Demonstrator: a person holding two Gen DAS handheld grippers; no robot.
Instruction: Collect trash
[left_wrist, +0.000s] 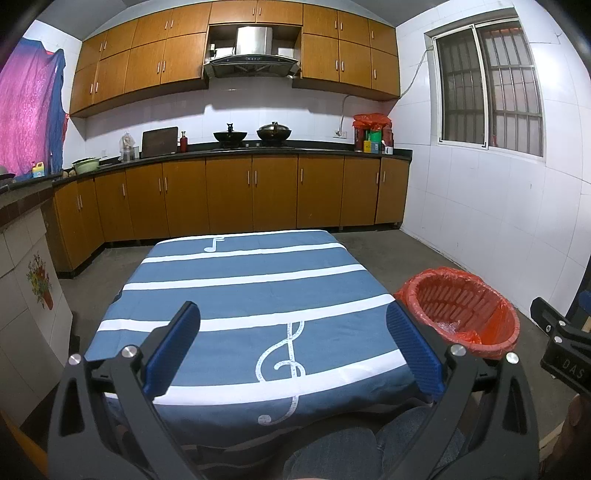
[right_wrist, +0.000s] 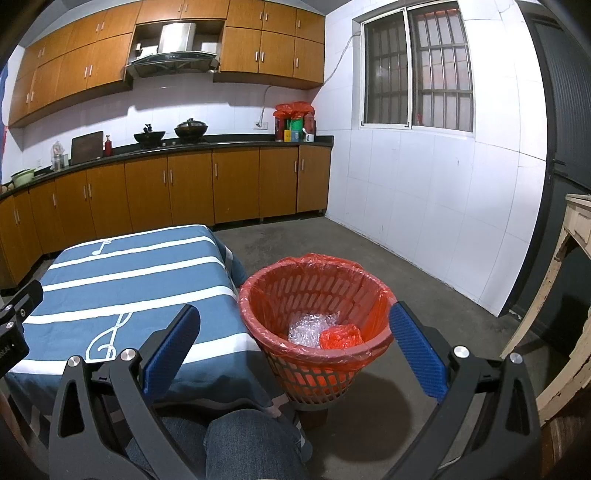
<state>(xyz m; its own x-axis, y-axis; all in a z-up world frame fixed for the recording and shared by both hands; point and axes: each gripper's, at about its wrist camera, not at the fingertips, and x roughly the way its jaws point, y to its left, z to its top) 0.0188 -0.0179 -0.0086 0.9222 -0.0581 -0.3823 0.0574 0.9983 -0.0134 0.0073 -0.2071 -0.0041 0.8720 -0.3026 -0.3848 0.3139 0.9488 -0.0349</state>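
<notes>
Trash is already lying inside the red-lined waste basket (right_wrist: 314, 317): a wad of clear bubble wrap (right_wrist: 310, 326) and a crumpled red bag (right_wrist: 340, 336) are resting at its bottom, touching each other. The basket is standing on the floor just beside the bench's right edge. Nothing is showing on the blue striped cloth (left_wrist: 251, 295) covering the bench, so the collecting looks finished or close to it. The left gripper (left_wrist: 293, 345) is hovering over the near end of the cloth, jaws spread wide and holding nothing; the right gripper (right_wrist: 295, 345) is doing the same above the basket's near rim. Doing this step well means sweeping both cameras over the floor and bench edges for any missed scrap before stopping.
</notes>
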